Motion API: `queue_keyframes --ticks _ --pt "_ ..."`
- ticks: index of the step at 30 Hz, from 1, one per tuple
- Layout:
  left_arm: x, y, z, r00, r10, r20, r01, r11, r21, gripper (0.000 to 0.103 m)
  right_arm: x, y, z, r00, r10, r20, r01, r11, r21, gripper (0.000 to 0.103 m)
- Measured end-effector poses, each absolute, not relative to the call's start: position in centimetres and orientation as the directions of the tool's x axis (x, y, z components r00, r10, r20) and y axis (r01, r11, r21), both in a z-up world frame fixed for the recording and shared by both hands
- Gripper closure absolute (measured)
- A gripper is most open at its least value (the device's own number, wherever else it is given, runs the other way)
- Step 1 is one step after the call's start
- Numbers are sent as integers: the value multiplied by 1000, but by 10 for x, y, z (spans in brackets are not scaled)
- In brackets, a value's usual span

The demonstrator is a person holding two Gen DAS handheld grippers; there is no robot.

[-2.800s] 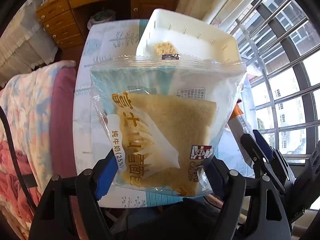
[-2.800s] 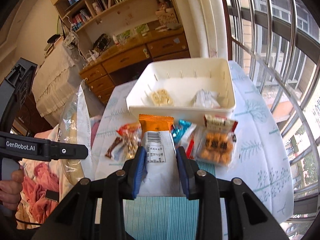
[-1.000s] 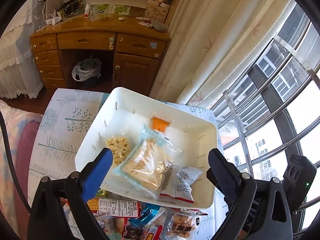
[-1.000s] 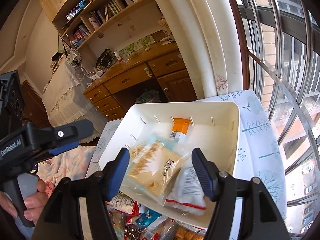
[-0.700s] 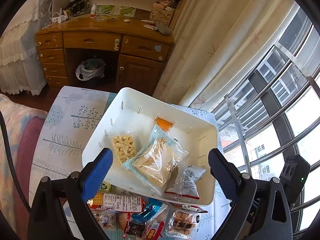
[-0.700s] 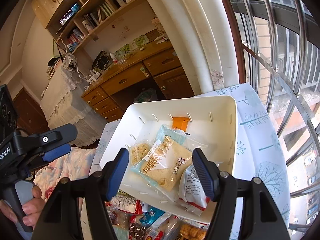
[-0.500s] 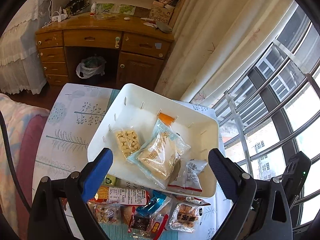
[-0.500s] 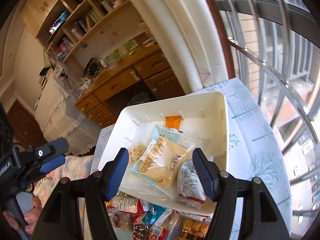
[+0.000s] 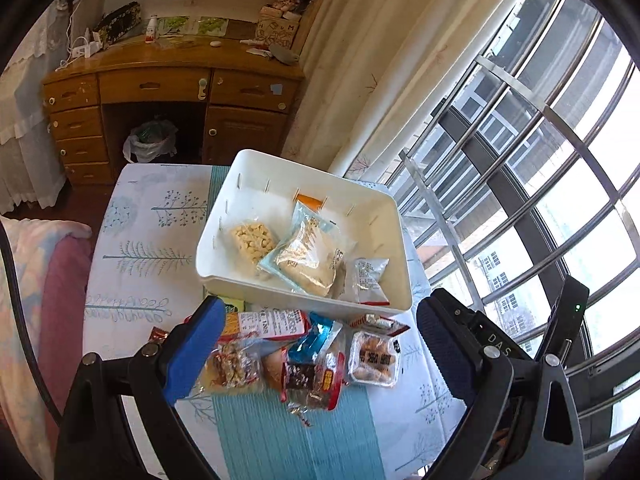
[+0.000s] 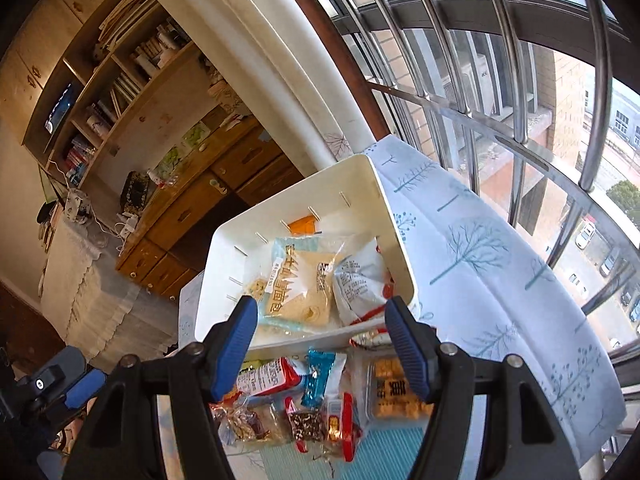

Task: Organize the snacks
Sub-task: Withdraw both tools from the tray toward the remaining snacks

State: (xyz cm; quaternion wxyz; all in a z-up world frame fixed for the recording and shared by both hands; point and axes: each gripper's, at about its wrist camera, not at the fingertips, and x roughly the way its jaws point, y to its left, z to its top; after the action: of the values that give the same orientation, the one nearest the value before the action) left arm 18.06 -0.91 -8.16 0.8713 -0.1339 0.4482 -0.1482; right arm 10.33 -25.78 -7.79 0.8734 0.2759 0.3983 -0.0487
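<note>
A: In the left wrist view, what do we have?

B: The left gripper (image 9: 316,352) has its blue fingers (image 9: 196,348) wide apart and holds nothing. Under it a heap of snacks (image 9: 304,356) lies on the tree-print tablecloth (image 9: 144,256), just in front of the white bin (image 9: 304,300). In the bin are a bag of pale puffs (image 9: 253,240), a bread packet (image 9: 308,256), a white sachet (image 9: 366,280) and an orange packet (image 9: 310,200) at the far wall. On the black body at the right I read "DAS".

A: Any labels in the heap?

B: A red-and-white wrapper (image 9: 268,322) has small print, too small to read. A clear tray of biscuits (image 9: 374,356) carries dark characters.

A: And the right wrist view?

B: The right gripper (image 10: 322,344) is also spread open and empty, above the near edge of the bin (image 10: 308,336). The bread packet (image 10: 300,284) shows large Chinese characters in gold. The white sachet (image 10: 358,280) leans beside it, touching. The left gripper (image 10: 60,388) shows at the lower left.
</note>
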Motion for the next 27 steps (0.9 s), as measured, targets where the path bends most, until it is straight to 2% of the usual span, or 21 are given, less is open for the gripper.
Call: queue_keyframes --ticks 13,27 --pt "86 62 -57 590 -380 -713 216 924 -314 7 20 -208 -74 698 118 -706 360 795 489 36" --pt "31 112 -79 554 -258 -791 170 966 -197 7 -18 -182 -97 642 189 -743 380 764 522 36"
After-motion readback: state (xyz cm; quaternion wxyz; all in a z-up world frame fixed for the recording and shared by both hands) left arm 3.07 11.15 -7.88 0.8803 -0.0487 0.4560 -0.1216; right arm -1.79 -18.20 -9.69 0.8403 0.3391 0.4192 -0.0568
